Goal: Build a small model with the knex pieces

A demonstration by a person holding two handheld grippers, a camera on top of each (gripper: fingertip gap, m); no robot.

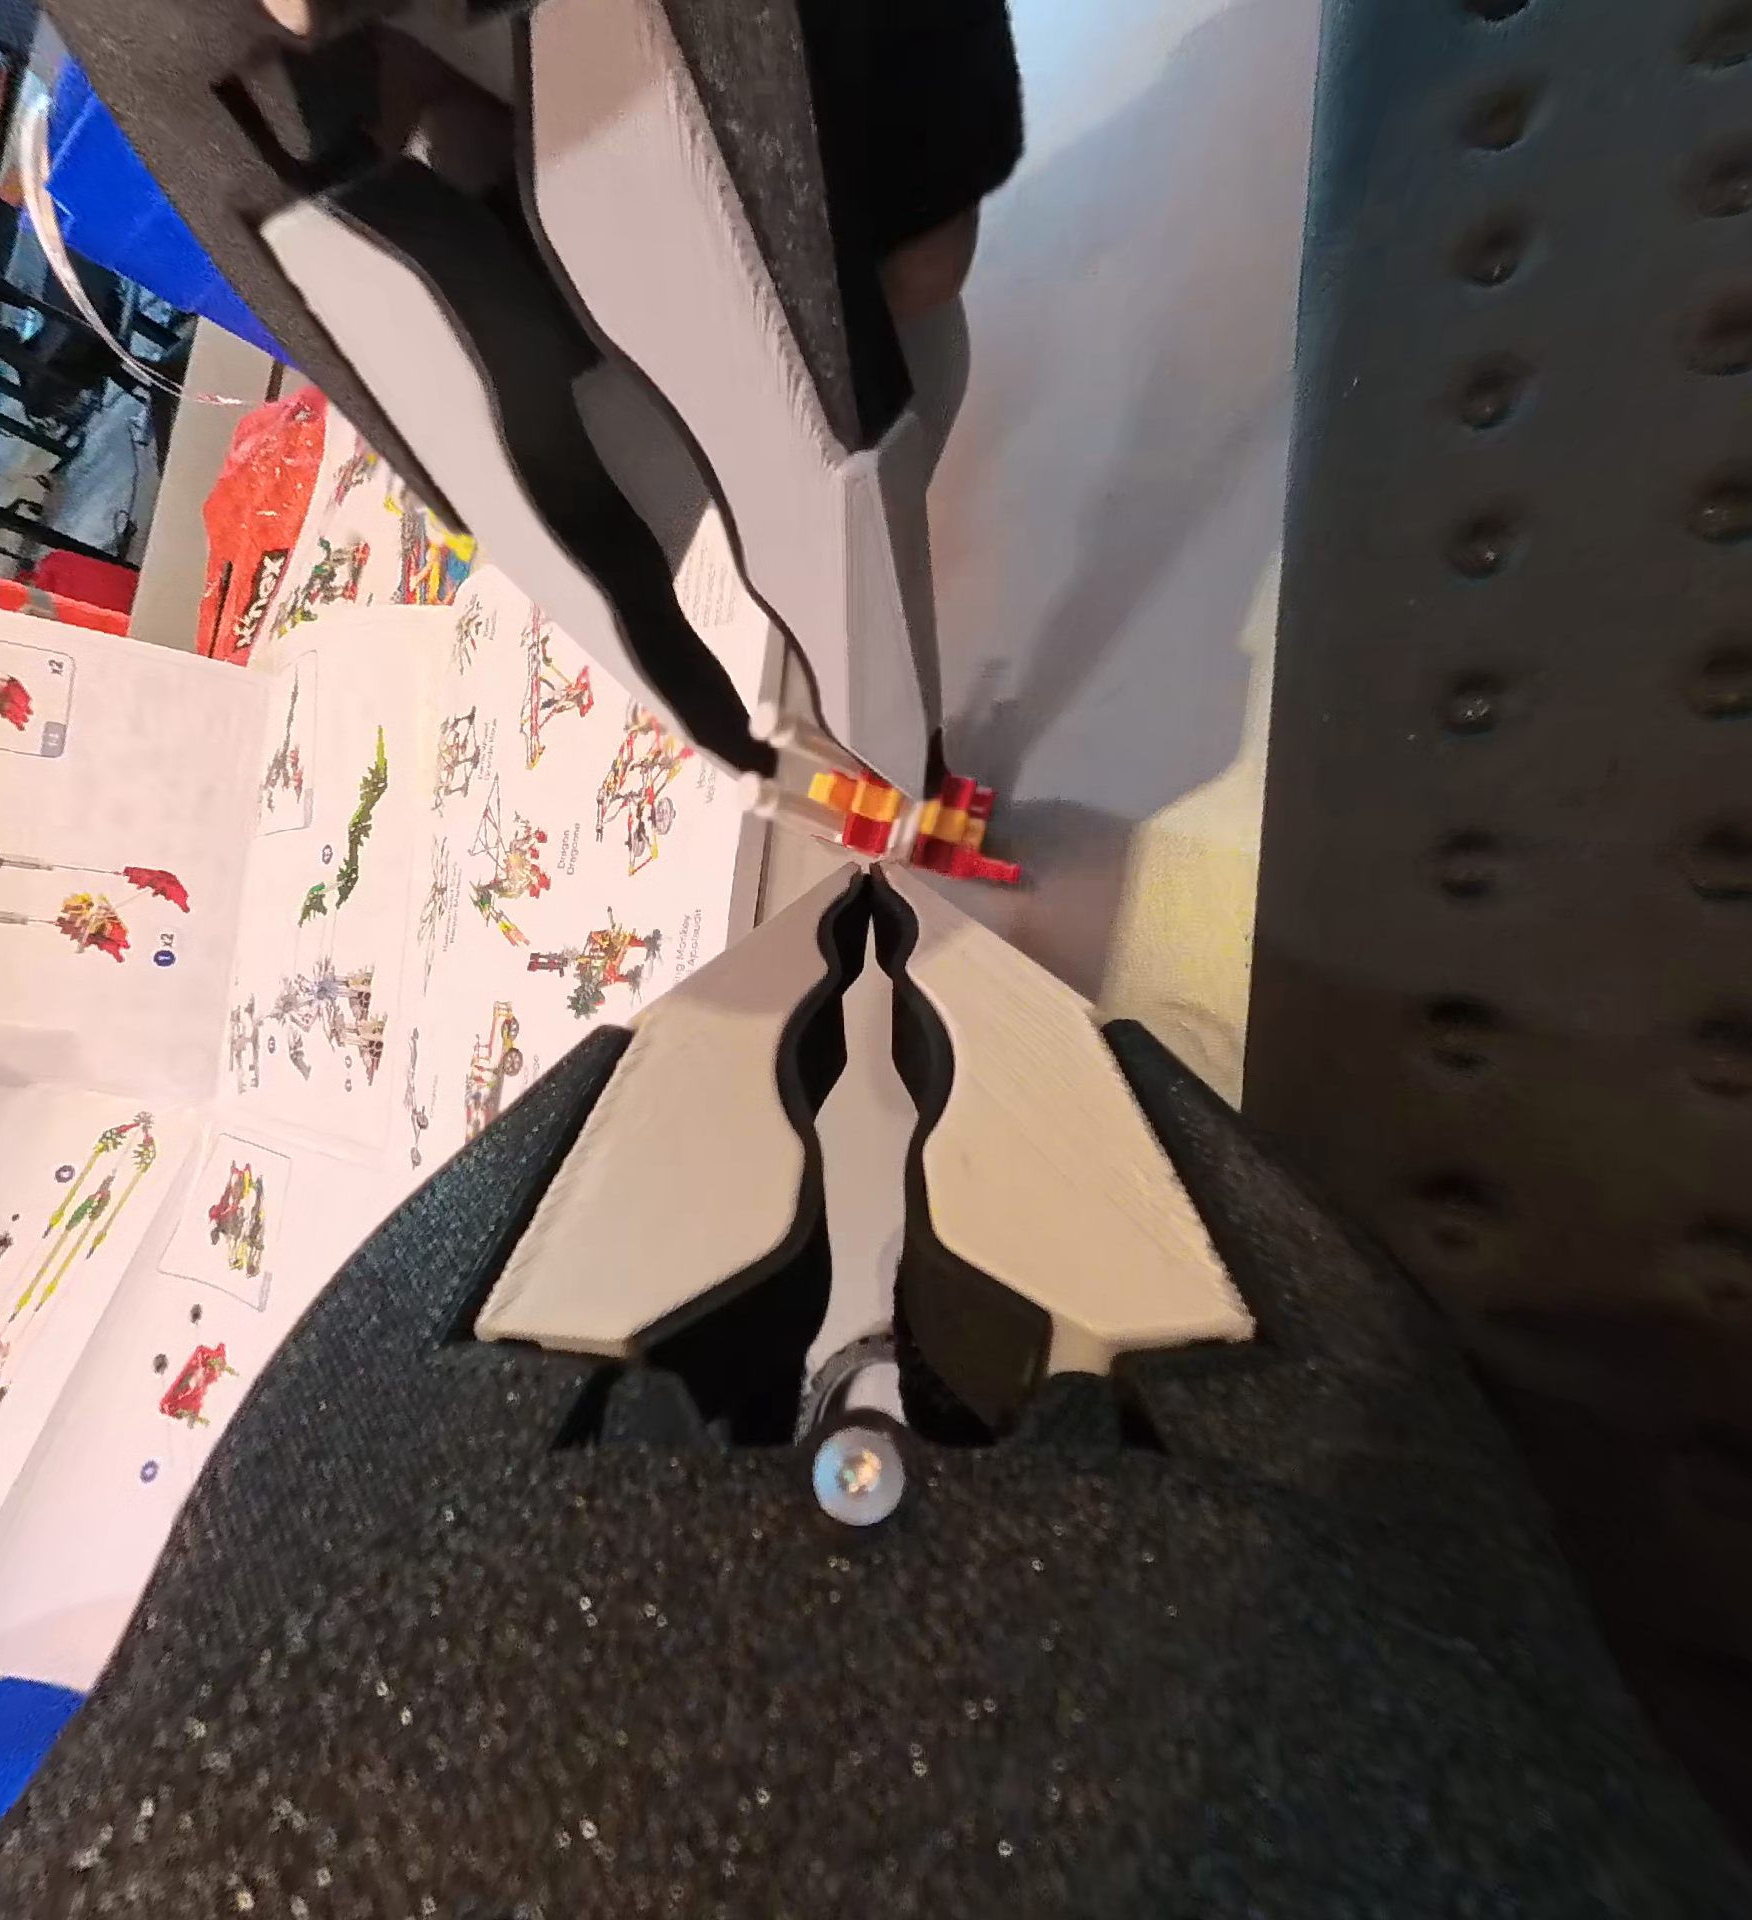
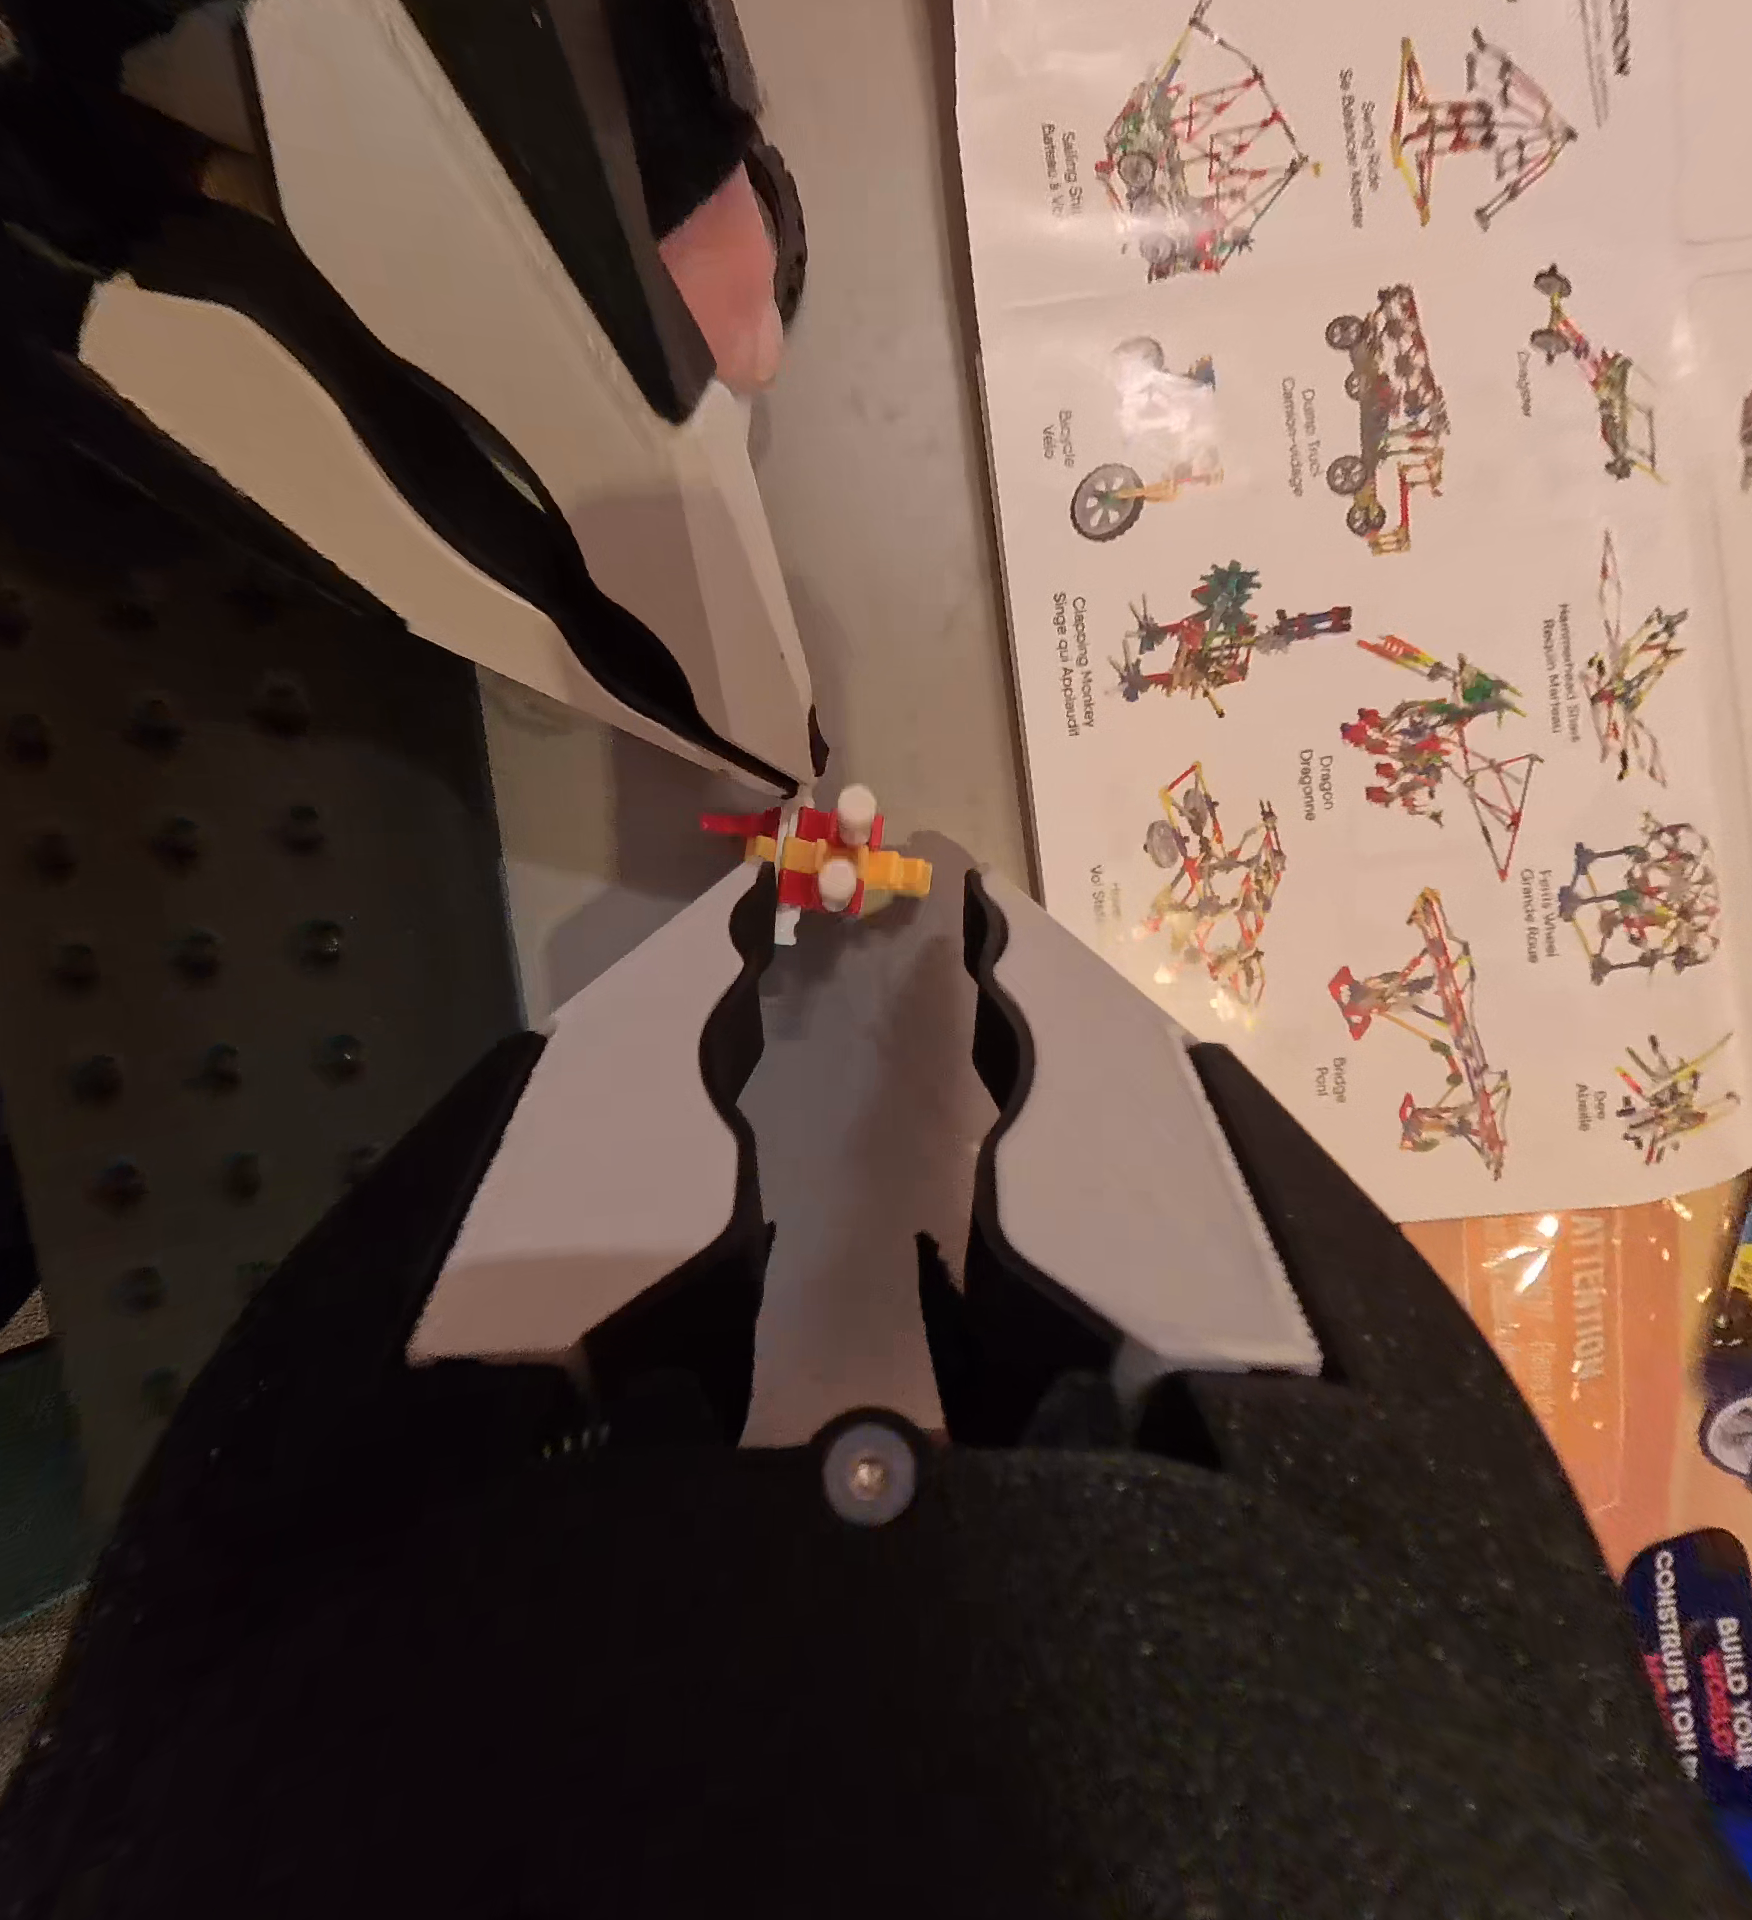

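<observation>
A small assembly of red and yellow connectors with white rods [image 1: 882,821] hangs just above the grey table. My left gripper [image 1: 867,876] is shut, its tips pinching a thin white part of the assembly's edge. In the right wrist view it comes in from the upper left [image 2: 804,779] and the assembly [image 2: 830,862] sits right below its tips. My right gripper [image 2: 858,883] is open, its fingers on either side of the assembly, the left finger touching it. In the left wrist view it reaches down from the top [image 1: 841,784].
A white instruction sheet printed with model pictures [image 2: 1371,623] lies on the grey table [image 2: 872,520]; it also shows in the left wrist view [image 1: 384,831]. A dark dimpled panel [image 1: 1578,727] stands close beside the grippers. An orange toy box [image 2: 1578,1403] and a red bag [image 1: 259,520] lie farther off.
</observation>
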